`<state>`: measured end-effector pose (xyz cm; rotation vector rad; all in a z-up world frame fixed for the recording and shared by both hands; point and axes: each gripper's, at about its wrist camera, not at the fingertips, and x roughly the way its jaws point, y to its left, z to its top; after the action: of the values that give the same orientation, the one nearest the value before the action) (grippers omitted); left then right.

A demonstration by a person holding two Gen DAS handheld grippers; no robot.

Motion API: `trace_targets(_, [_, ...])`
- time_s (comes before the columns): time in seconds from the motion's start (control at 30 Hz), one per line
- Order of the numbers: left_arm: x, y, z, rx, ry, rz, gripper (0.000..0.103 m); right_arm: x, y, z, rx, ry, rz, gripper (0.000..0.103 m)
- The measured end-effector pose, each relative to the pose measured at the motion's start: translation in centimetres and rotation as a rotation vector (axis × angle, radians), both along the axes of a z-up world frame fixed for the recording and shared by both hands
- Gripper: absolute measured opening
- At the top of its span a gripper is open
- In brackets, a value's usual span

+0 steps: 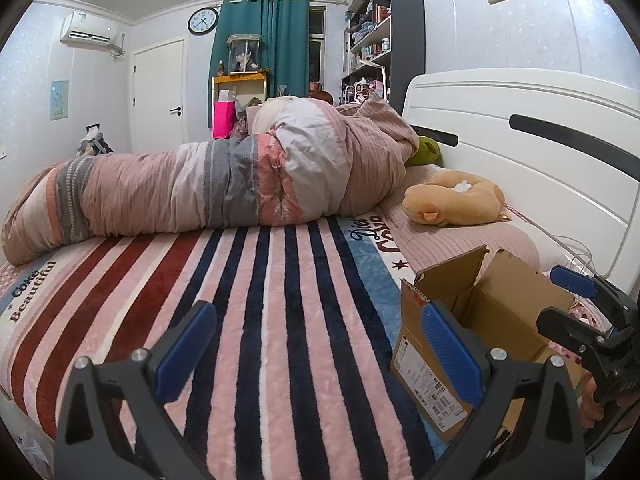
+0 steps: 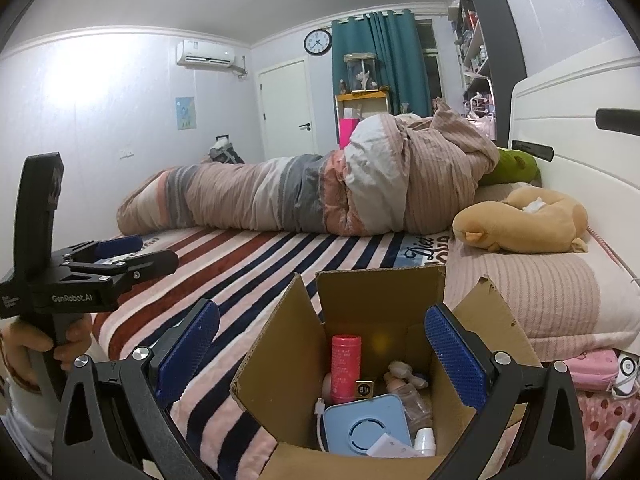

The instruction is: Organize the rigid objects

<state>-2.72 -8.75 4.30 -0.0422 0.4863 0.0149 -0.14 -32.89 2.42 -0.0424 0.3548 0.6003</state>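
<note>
An open cardboard box (image 2: pixel 380 292) stands on the striped bed near the pillow; it also shows in the left wrist view (image 1: pixel 504 312). Inside lie a pink-red bottle (image 2: pixel 346 368), a light blue square device (image 2: pixel 366 426), a small white bottle (image 2: pixel 425 440) and other small items. My right gripper (image 2: pixel 322 354) is open and empty, its jaws spread over the box opening. My left gripper (image 1: pixel 318 352) is open and empty above the striped blanket, left of the box. Each gripper shows in the other's view: the right one (image 1: pixel 588 308) beyond the box, the left one (image 2: pixel 132 252) at far left.
A rolled quilt (image 1: pixel 224 184) lies across the far side of the bed. A tan plush toy (image 1: pixel 456 200) rests on the pink pillow (image 2: pixel 532 292) by the white headboard (image 1: pixel 520 132). Pink items (image 2: pixel 596 364) sit at the right of the box. Striped blanket (image 1: pixel 280 300) covers the bed.
</note>
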Motion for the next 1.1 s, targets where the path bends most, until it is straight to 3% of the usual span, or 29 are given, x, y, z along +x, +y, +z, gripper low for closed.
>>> trace_targets(1.1, [-0.07, 0.63, 0.02, 0.02, -0.011, 0.045, 0.102, 0.28, -0.23, -0.3, -0.01, 0.005, 0.007, 0.103])
